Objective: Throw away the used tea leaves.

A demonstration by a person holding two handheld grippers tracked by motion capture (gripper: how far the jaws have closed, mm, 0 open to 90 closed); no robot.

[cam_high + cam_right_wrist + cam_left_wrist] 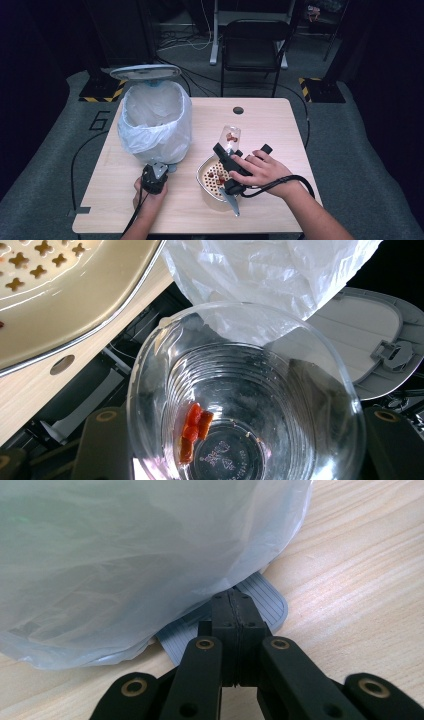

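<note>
Meanwhile, my right gripper (226, 150) clamps a clear cup (240, 410) above the strainer bowl (210, 192); my left gripper (234, 611), jaws closed empty, rests at the bin's pedal (267, 602).

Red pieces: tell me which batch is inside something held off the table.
The red pieces in the clear cup, which the right gripper holds tilted over the colander. The other batch lies in that perforated colander, resting on the table.
</note>
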